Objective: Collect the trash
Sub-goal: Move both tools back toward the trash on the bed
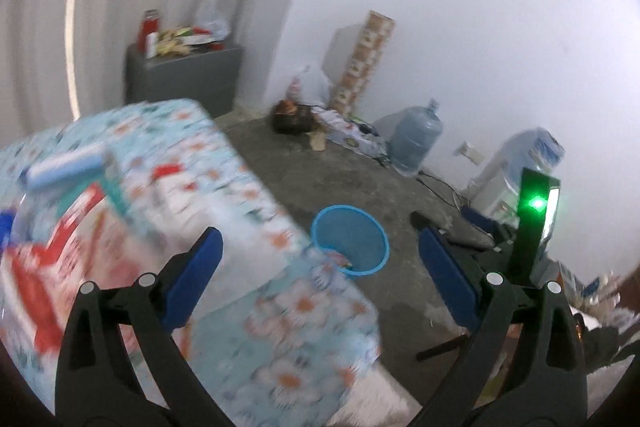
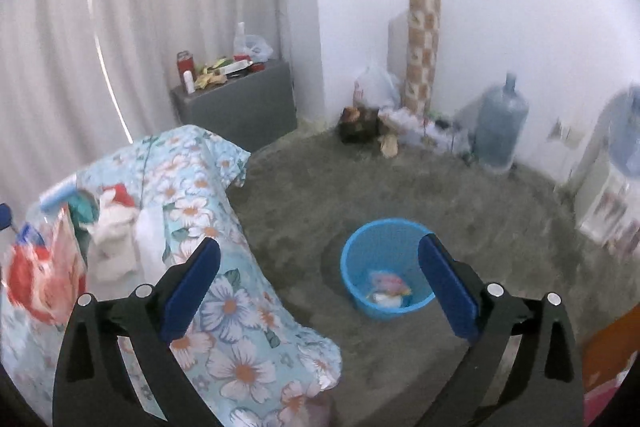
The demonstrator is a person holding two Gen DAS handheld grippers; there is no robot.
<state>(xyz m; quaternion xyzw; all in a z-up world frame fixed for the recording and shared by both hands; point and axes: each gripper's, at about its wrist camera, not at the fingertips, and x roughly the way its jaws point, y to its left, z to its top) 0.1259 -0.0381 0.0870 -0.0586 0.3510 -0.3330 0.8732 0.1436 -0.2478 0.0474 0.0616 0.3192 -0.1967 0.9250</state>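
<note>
Here both grippers hang above the floor with jaws spread wide and nothing between the pads. The left gripper looks past the corner of a table covered in a flowered cloth; the right gripper sits over the same cloth edge and the grey floor.

The blue bin stands on the floor just right of the table — upright, open-topped. Crumpled trash, pink and white, lies in its bottom. In the left view the bin shows partly behind the cloth's edge.

On the tabletop at far left lie more items, blurred: red-and-white wrappers, a white crumpled piece and a pale blue tube.

Far off, against the wall, stand a grey cabinet with clutter on top, a patterned roll and a water jug.
</note>
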